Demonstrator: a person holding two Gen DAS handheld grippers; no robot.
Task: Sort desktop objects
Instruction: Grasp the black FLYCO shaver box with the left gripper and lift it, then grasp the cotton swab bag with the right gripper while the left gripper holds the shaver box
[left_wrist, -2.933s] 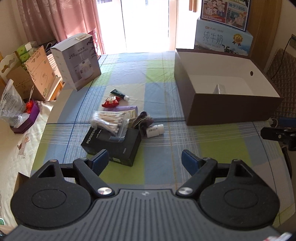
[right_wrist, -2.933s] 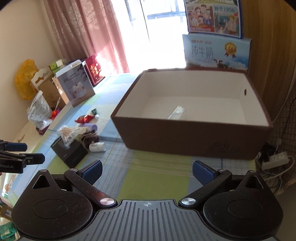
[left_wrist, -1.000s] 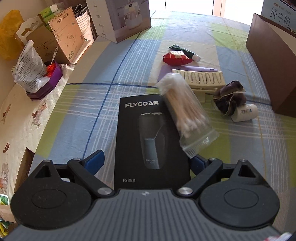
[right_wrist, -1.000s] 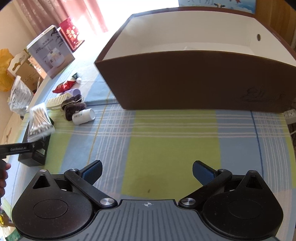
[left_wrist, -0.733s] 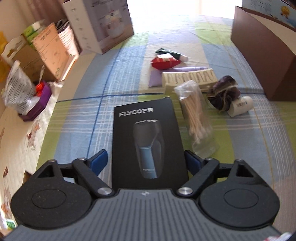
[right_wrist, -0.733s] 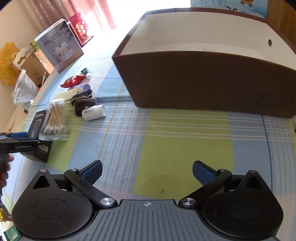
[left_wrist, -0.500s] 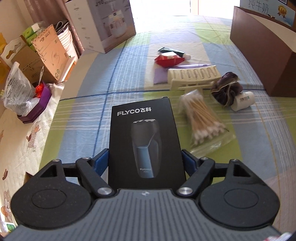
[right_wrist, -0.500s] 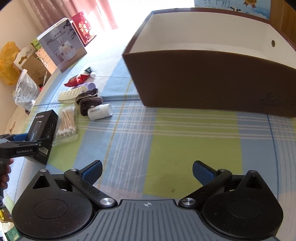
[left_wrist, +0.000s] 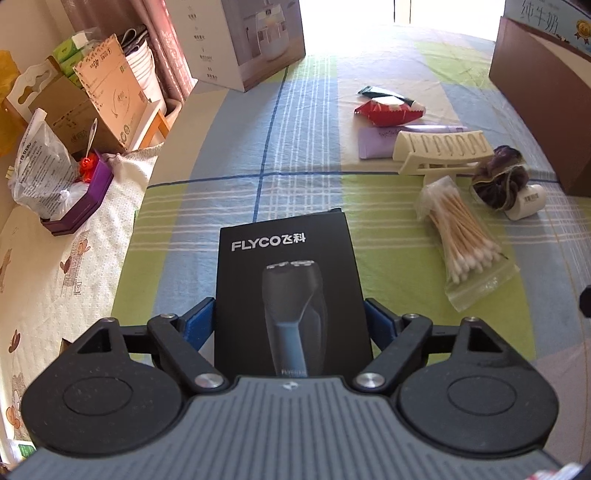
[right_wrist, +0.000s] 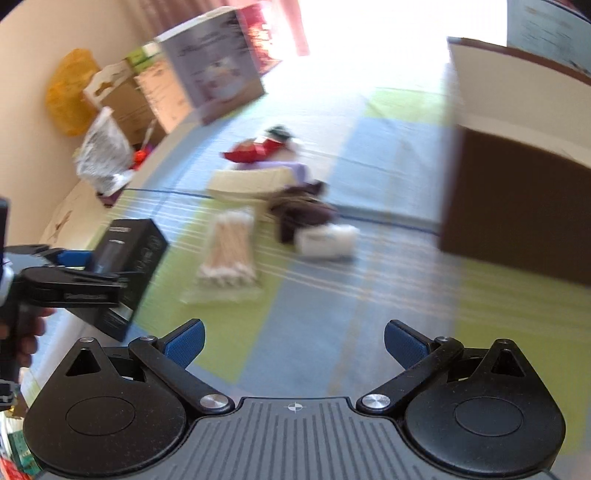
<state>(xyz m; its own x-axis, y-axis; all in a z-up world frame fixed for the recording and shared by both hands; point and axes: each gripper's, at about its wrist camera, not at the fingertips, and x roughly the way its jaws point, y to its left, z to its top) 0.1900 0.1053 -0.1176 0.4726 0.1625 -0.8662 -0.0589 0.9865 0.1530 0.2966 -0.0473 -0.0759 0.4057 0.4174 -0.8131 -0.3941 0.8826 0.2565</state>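
A black FLYCO shaver box (left_wrist: 291, 291) sits between the blue pads of my left gripper (left_wrist: 290, 325), which is shut on its sides. In the right wrist view the same shaver box (right_wrist: 125, 266) is held tilted above the cloth. My right gripper (right_wrist: 294, 341) is open and empty over the checked tablecloth. Ahead of it lie a bag of cotton swabs (right_wrist: 229, 251), a dark scrunchie (right_wrist: 299, 214) and a small white bottle (right_wrist: 328, 240). Further out in the left wrist view are a cream hair clip (left_wrist: 439, 151), a purple tube (left_wrist: 380, 142) and a red packet (left_wrist: 388, 110).
The large brown open box (right_wrist: 517, 206) stands at the right. A white appliance carton (left_wrist: 255, 40) stands at the far end of the table. Off the table's left edge are cardboard cartons (left_wrist: 103, 107) and a plastic bag (left_wrist: 40, 166). A hand (right_wrist: 22, 332) holds the left gripper.
The swab bag slid off the shaver box onto the cloth. My left gripper closed on the box and raised it. My right gripper swung left toward the loose items; its view is blurred.
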